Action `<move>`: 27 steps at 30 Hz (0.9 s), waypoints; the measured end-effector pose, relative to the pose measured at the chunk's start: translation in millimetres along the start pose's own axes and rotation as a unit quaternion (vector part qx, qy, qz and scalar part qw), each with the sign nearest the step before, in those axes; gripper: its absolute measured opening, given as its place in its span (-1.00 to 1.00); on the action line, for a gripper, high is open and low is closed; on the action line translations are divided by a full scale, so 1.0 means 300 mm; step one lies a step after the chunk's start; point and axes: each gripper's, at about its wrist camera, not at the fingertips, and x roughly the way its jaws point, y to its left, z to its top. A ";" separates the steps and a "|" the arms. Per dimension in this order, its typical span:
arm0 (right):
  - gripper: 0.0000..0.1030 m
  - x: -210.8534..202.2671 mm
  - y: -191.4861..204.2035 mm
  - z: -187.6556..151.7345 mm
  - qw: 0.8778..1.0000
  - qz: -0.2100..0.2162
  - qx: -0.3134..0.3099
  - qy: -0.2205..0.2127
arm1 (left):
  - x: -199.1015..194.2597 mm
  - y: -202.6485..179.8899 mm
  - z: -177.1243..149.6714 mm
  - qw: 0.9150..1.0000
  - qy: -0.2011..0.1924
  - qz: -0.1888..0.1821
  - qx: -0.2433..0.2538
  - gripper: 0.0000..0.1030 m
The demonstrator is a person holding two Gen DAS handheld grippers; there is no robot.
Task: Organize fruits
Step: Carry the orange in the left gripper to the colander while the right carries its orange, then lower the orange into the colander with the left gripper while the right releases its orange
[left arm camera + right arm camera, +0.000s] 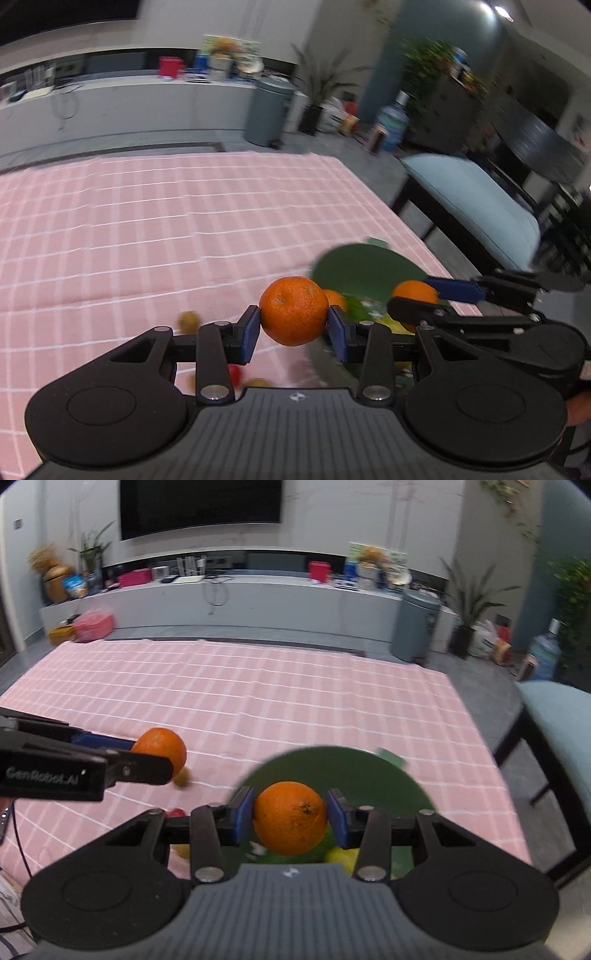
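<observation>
My left gripper (294,325) is shut on an orange (294,311) and holds it above the pink checked tablecloth (166,229), just left of the green plate (364,271). My right gripper (290,818) is shut on a second orange (290,818) above the green plate (343,771). Each gripper shows in the other's view: the right one with its orange (413,291), the left one with its orange (162,747). Under the grippers the plate holds a yellow fruit (341,854), a green fruit (295,854) and another orange (335,297).
Small fruits lie on the cloth left of the plate: a brownish one (189,320) and a red one (233,373). A chair with a light blue cushion (476,206) stands by the table's right edge. A grey bin (415,626) stands beyond the far edge.
</observation>
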 end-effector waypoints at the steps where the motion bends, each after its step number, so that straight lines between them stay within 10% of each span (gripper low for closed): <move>1: -0.22 -0.006 -0.024 -0.009 1.000 -0.006 0.004 0.002 | 0.019 -0.030 0.004 1.000 0.006 -0.004 0.010 -0.13; 17: -0.22 0.081 -0.193 -0.106 0.997 -0.044 -0.014 0.056 | 0.256 -0.243 0.009 0.990 0.101 -0.011 0.096 -0.13; 27: -0.21 0.145 -0.190 -0.100 0.996 -0.046 -0.035 0.070 | 0.293 -0.243 0.037 0.991 0.091 -0.012 0.097 -0.12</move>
